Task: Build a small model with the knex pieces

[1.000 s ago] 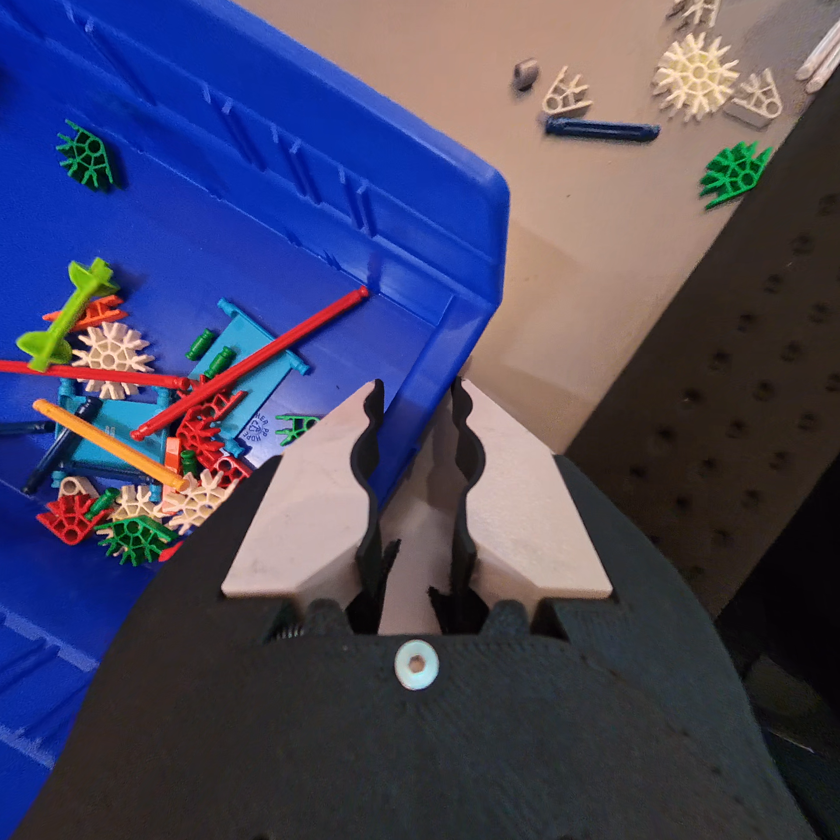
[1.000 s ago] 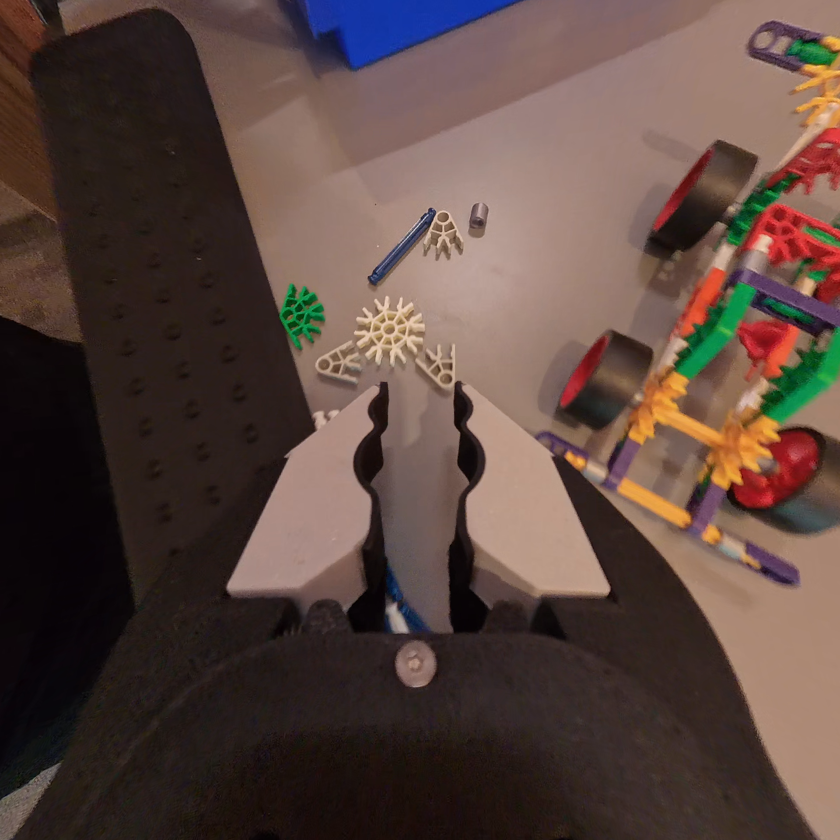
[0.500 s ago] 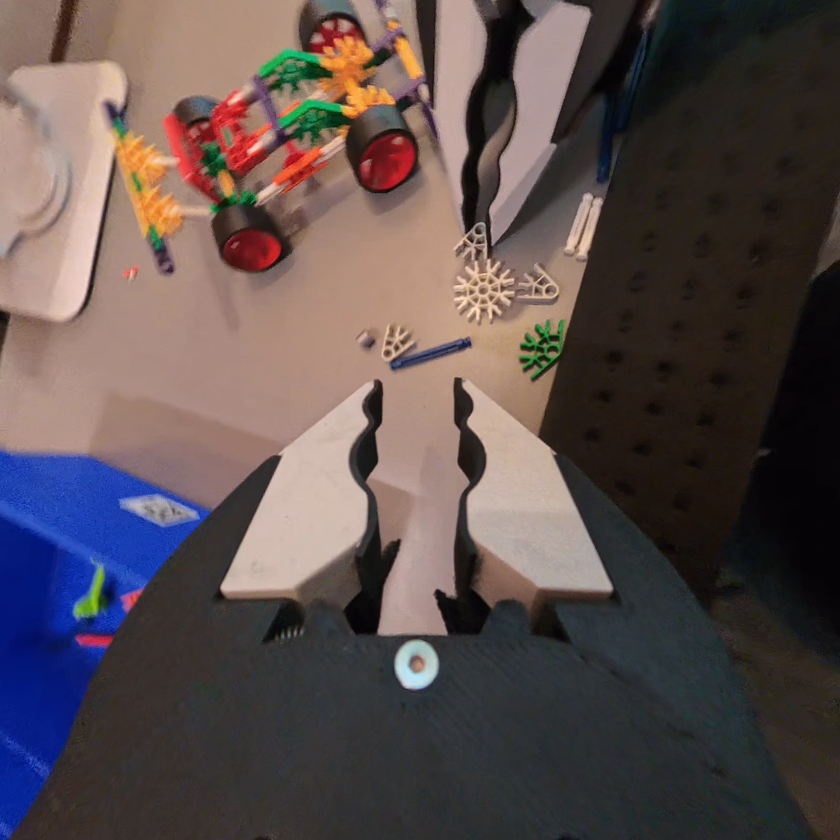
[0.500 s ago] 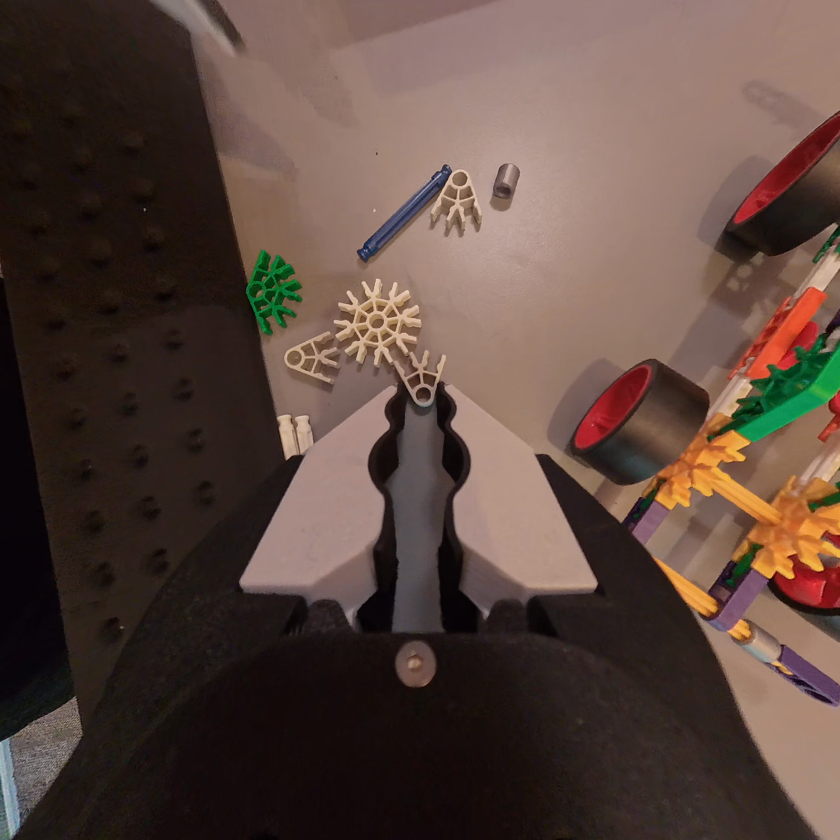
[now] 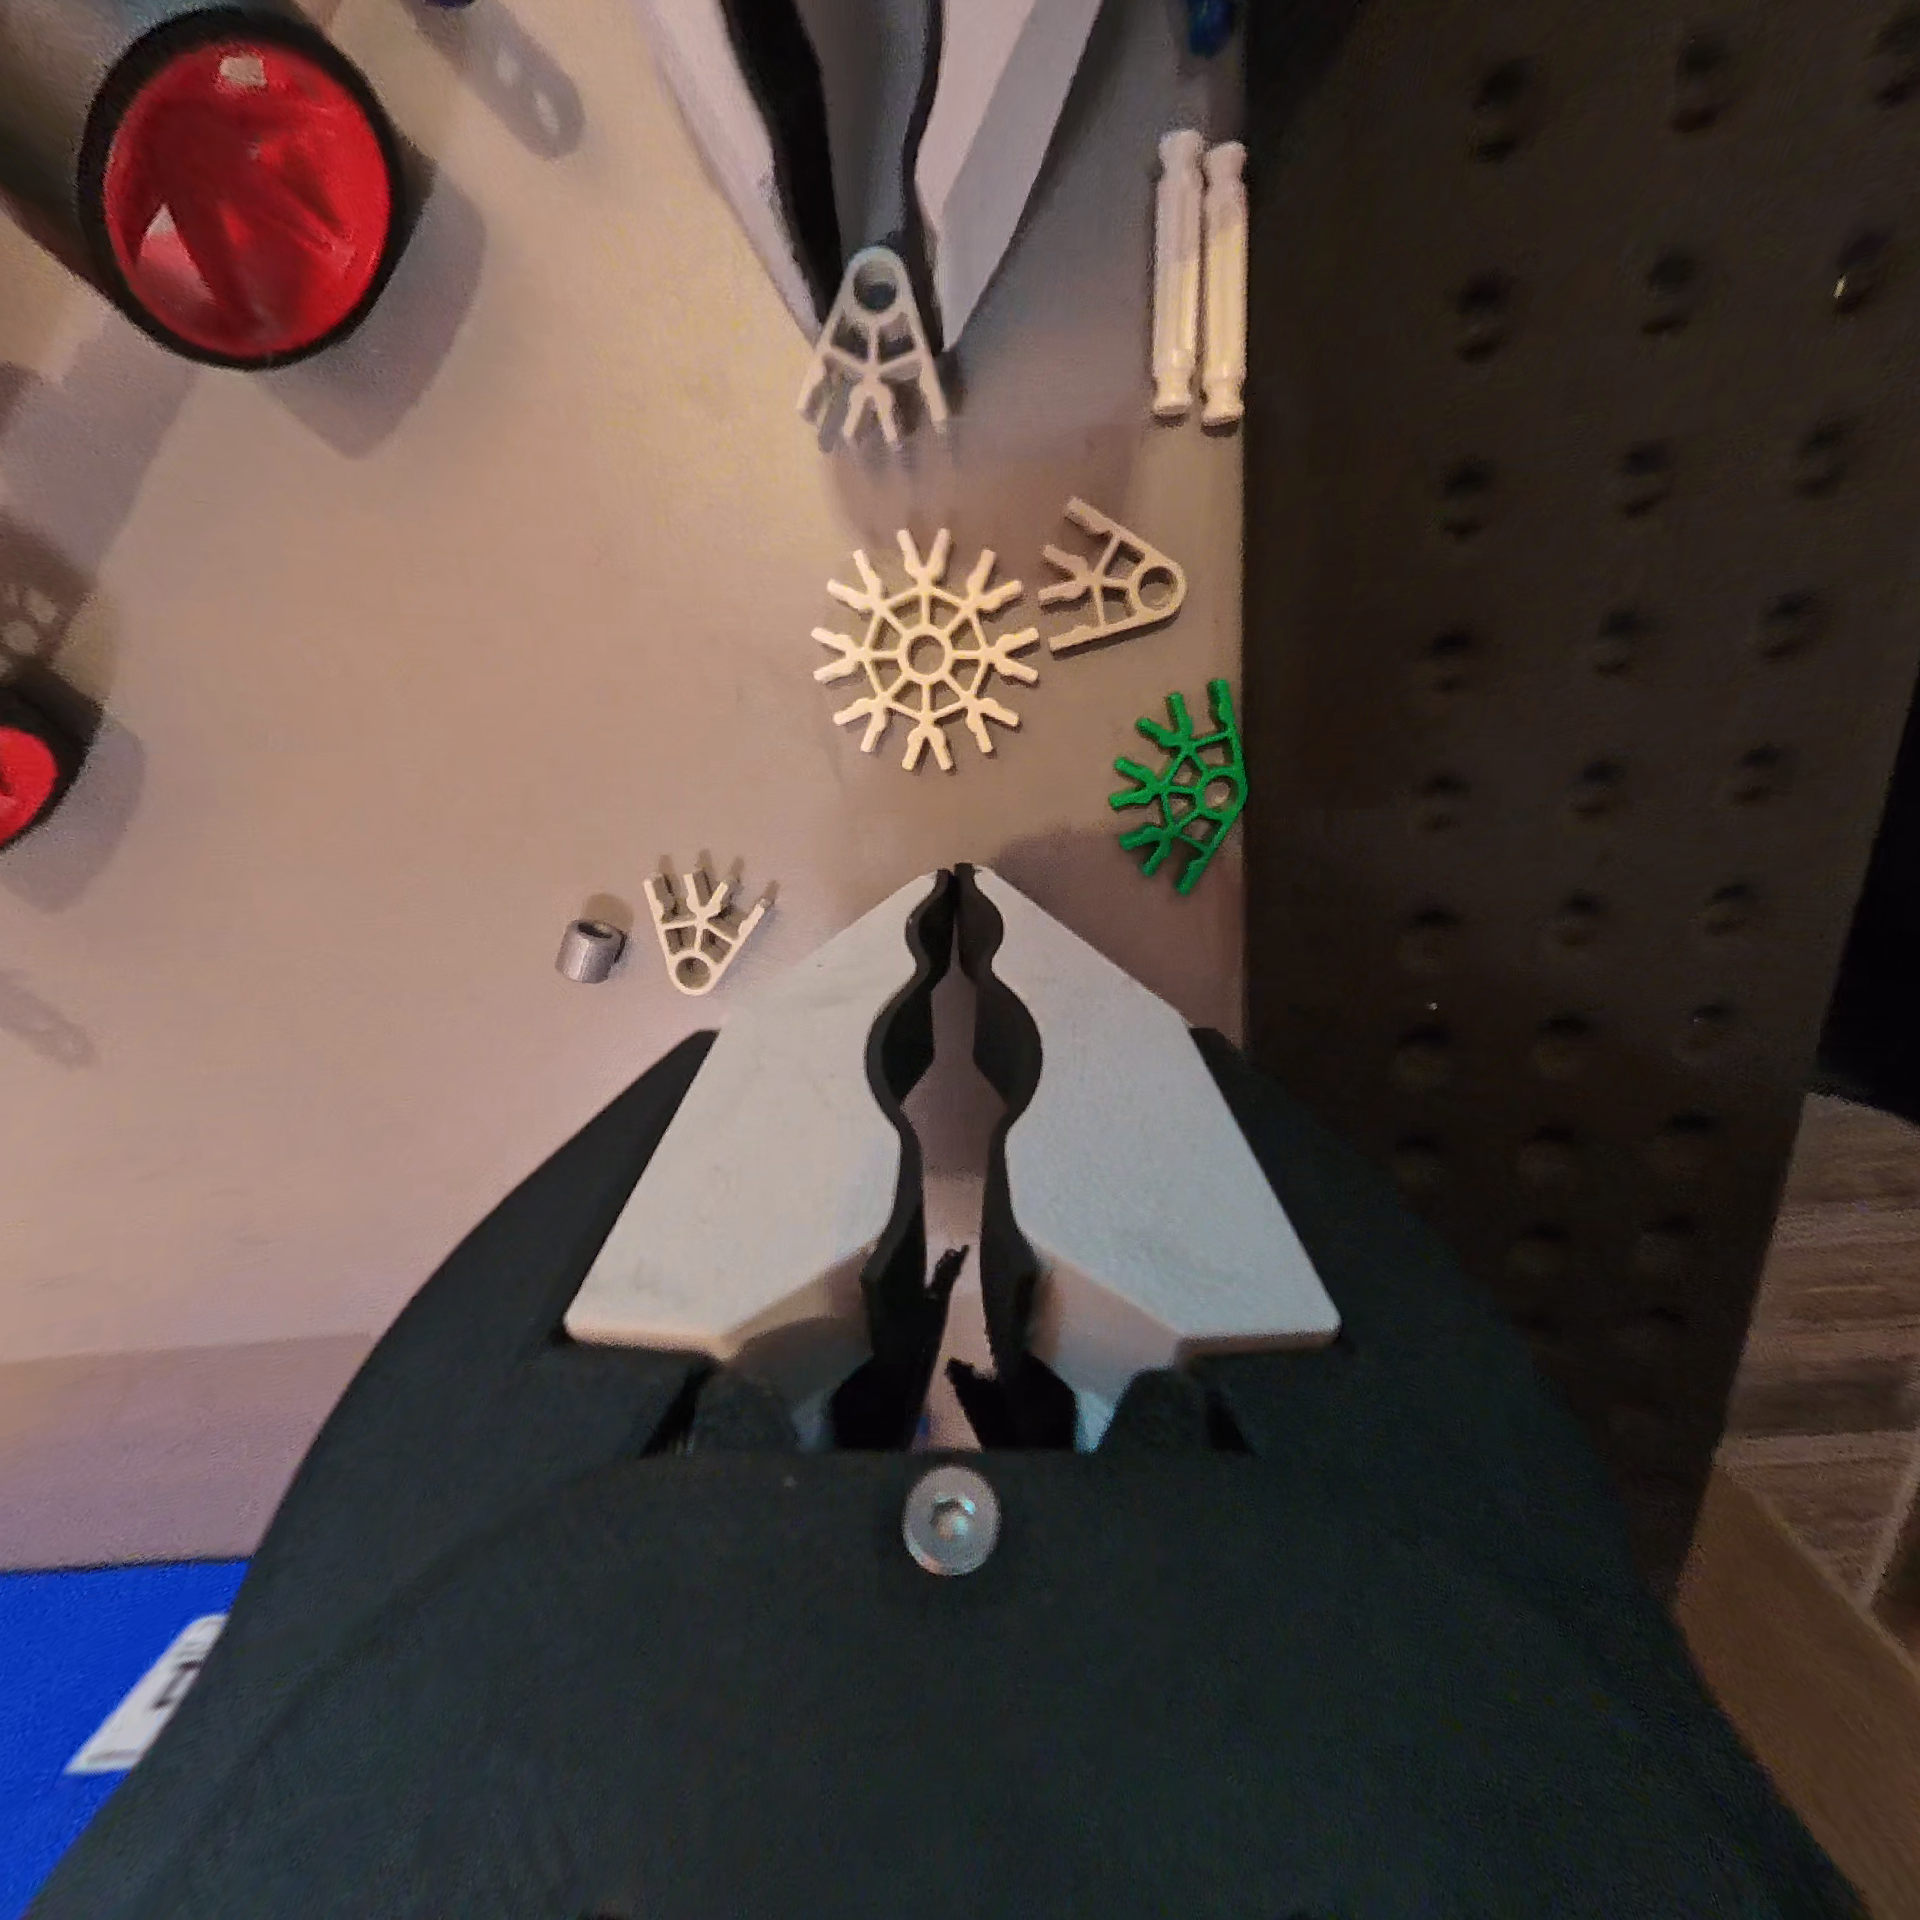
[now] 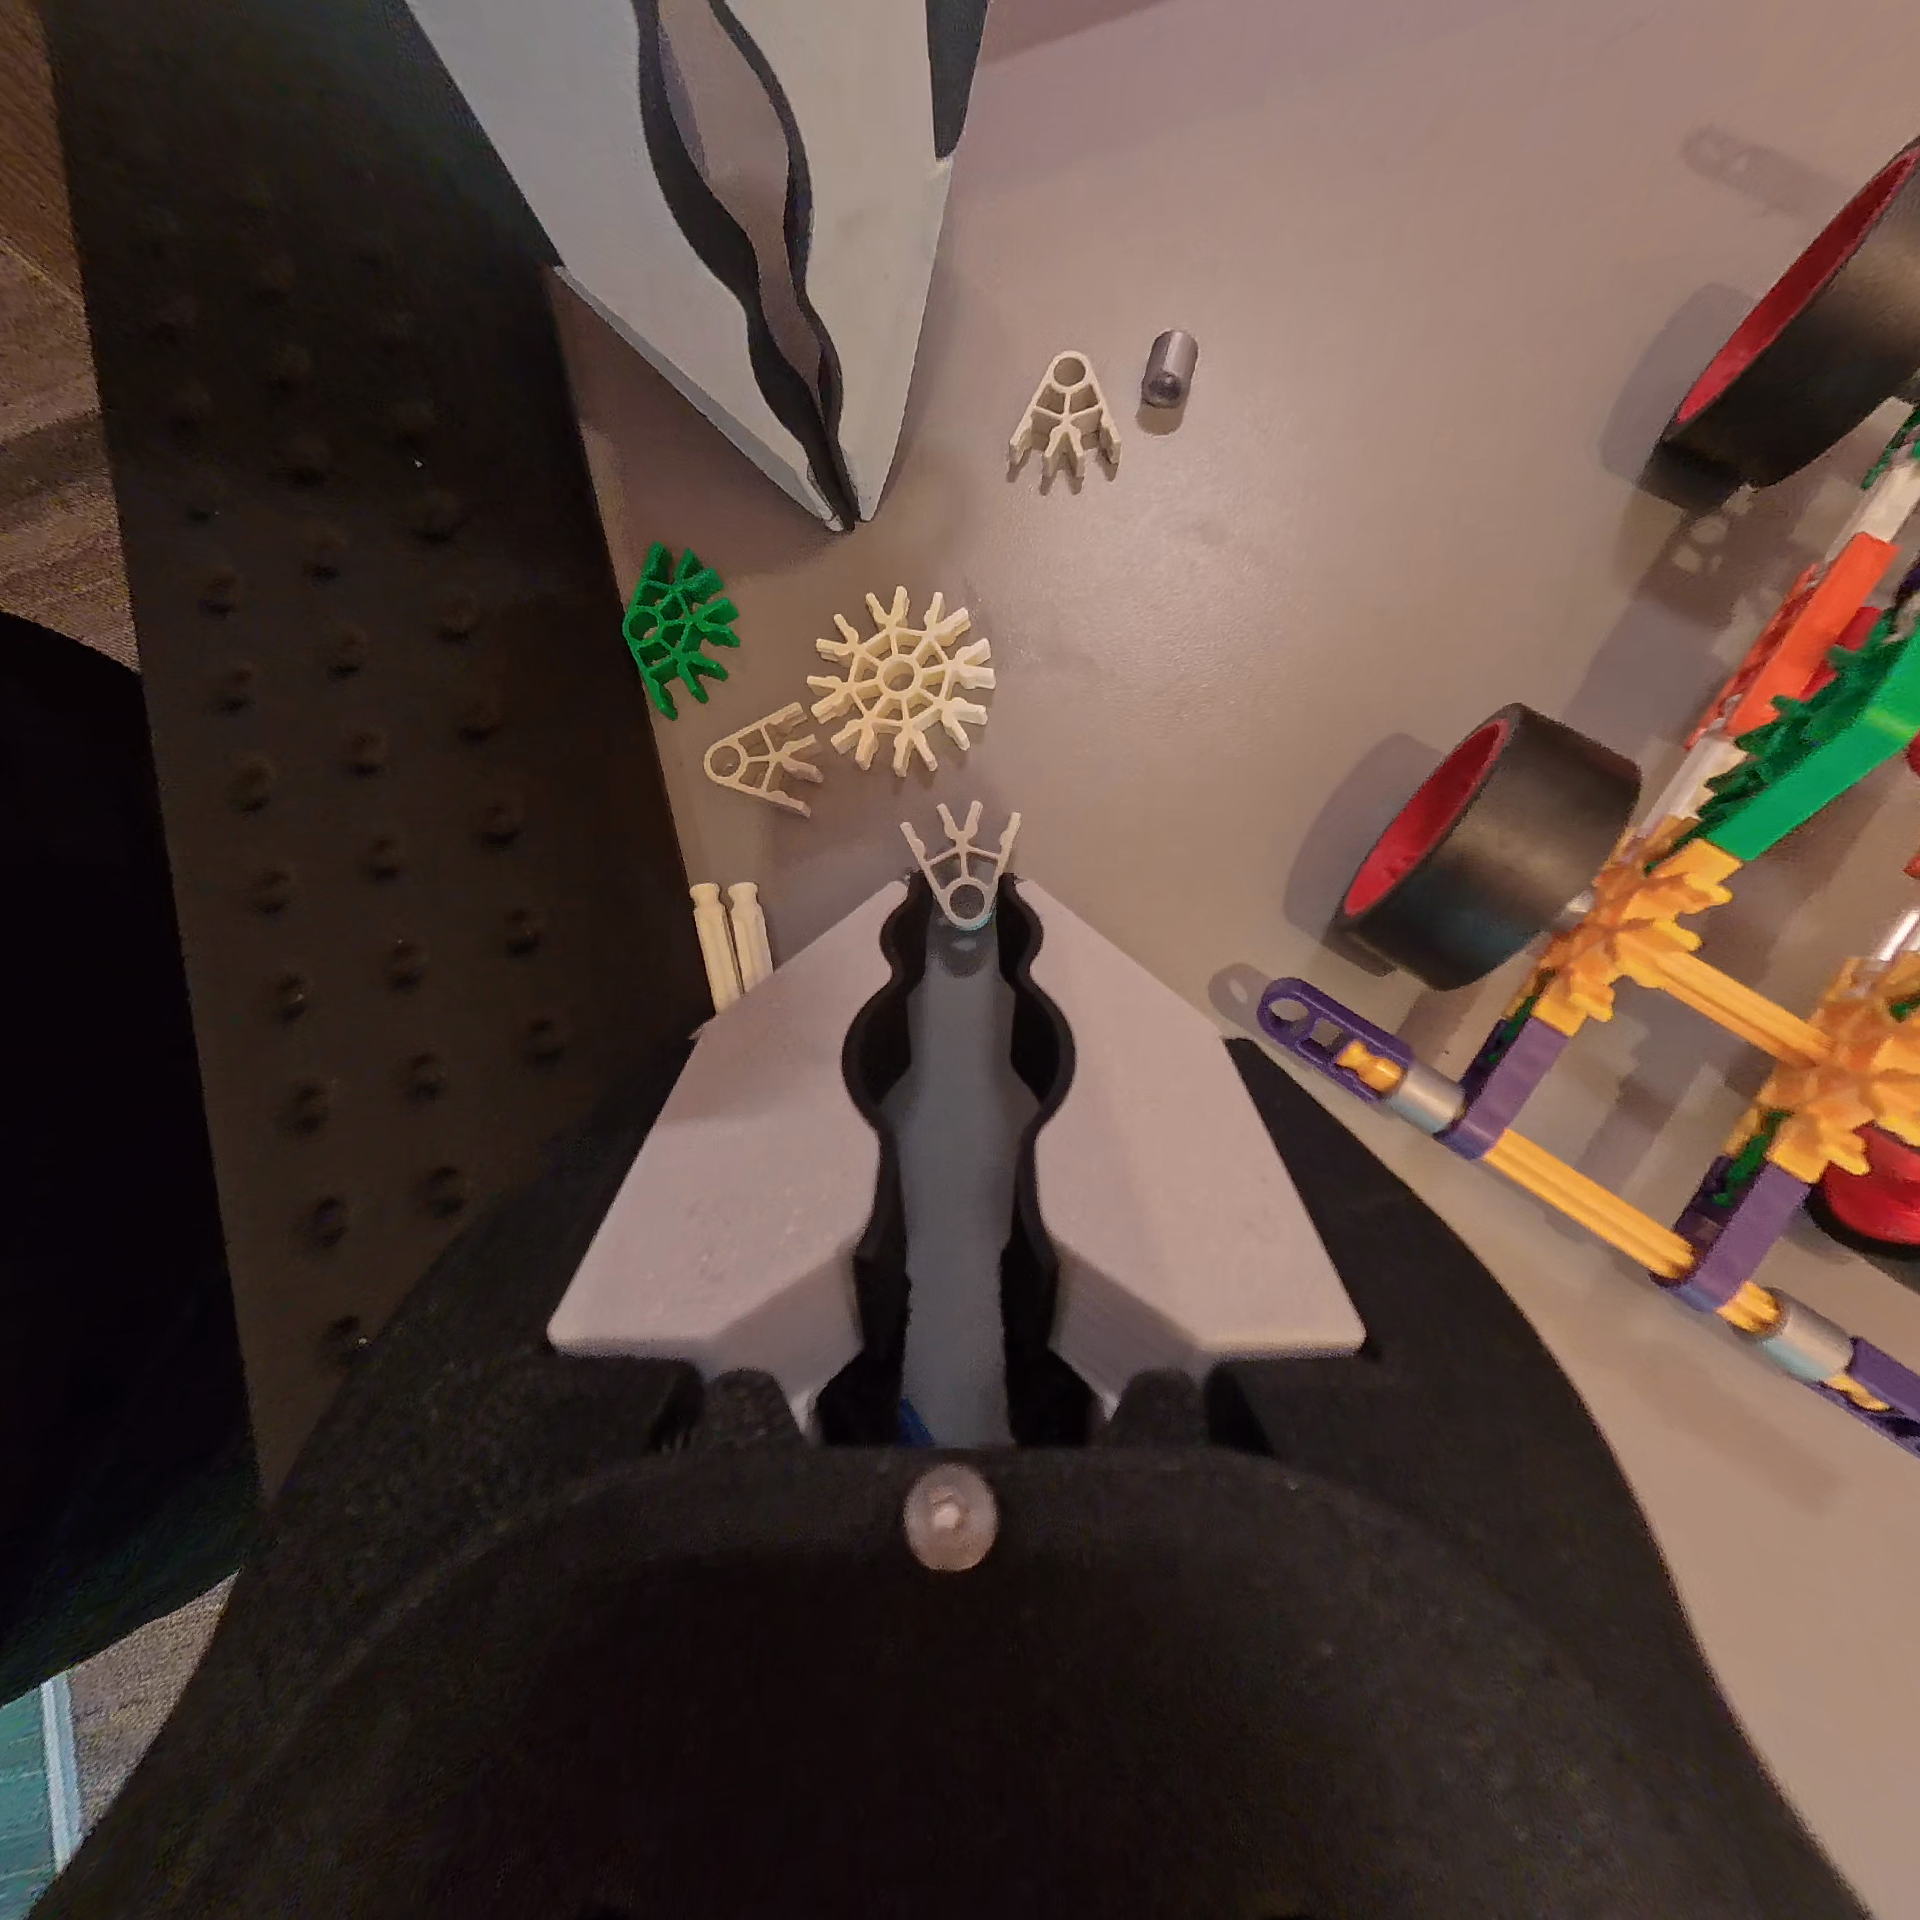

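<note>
My right gripper [image 6: 961, 896] is shut on a small pale fan-shaped connector [image 6: 961, 868] and holds it by its round end at the grey table [image 6: 1247, 312]. The left wrist view shows the same gripper [image 5: 873, 260] and connector [image 5: 873, 348] from the front. My left gripper [image 5: 954, 875] is shut, with its tips [image 6: 844, 514] down at the table between a green connector [image 5: 1184, 790] and another pale fan connector [image 5: 701, 930]. Nothing shows between its jaws. A cream snowflake connector [image 6: 899, 681] and a third fan connector [image 6: 758, 758] lie between the grippers.
A black perforated board [image 6: 312, 623] borders the loose parts. Two white rods [image 6: 732, 935] lie against it. A grey spacer [image 6: 1169, 369] lies by the far fan connector. A colourful toy car with black-and-red wheels [image 6: 1486, 852] stands to the right. A blue bin's corner [image 5: 104, 1714] shows behind my left gripper. One gripper's finger ends stand about 9 cm off the other's. The grey spacer [image 6: 1169, 369] is about 7 cm from my left fingertips.
My left gripper swung from the blue bin to the loose parts and shut where a dark blue rod lay, which no longer shows. My right gripper shut on the fan connector.
</note>
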The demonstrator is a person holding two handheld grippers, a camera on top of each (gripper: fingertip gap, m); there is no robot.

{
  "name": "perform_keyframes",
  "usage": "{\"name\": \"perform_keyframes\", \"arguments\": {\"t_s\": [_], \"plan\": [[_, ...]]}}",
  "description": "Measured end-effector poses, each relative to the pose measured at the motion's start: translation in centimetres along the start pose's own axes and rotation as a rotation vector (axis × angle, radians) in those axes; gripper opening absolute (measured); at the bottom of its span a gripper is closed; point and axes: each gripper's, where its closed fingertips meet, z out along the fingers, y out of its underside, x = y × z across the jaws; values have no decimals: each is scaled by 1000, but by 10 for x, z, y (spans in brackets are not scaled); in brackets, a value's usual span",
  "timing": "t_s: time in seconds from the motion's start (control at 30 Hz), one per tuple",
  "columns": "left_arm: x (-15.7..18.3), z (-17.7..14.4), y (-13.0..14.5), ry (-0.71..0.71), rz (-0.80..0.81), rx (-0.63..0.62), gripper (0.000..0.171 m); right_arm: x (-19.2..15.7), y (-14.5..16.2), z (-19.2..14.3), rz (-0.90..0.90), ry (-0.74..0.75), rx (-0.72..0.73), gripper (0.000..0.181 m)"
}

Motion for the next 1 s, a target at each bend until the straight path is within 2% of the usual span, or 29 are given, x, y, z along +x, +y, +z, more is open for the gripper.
{"name": "perform_keyframes", "arguments": {"t_s": [0.13, 0.27, 0.37, 0.47, 0.6, 0.63, 0.67, 0.7, 0.77, 0.83, 0.9, 1.0], "plan": [[-5, -6, -2, -4, -129, 103, 0, 2, -10, -10, 8, -3, 38, 10], [-13, -38, -2, -46, -256, 227, 0, 3, -26, -19, 12, -6, 82, 10], [-16, -67, 10, -137, -325, 264, 0, 6, -58, -29, -11, 1, 140, 10], [-2, -83, 28, -184, -438, 258, 0, 14, -121, -33, -76, 0, 218, 10], [23, -89, 44, -236, -593, 332, 8, 22, -245, -15, -205, 4, 329, 10], [27, -87, 48, -255, -627, 343, 8, 21, -273, -5, -221, -20, 356, 13], [33, -85, 51, -267, -656, 352, 9, 20, -293, 7, -223, -53, 353, 30], [37, -83, 55, -283, -680, 351, 10, 22, -304, 17, -221, -60, 324, 35], [36, -83, 65, -347, -727, 347, 13, 27, -305, 24, -240, -22, 273, 32], [26, -86, 65, -405, -793, 399, 18, 31, -284, 22, -211, 26, 225, 38], [15, -77, 57, -413, -846, 438, 21, 37, -245, 18, -155, 73, 163, 31], [-10, -64, 50, -491, -873, 405, 32, 45, -180, 15, -8, 118, 98, 31]]}}
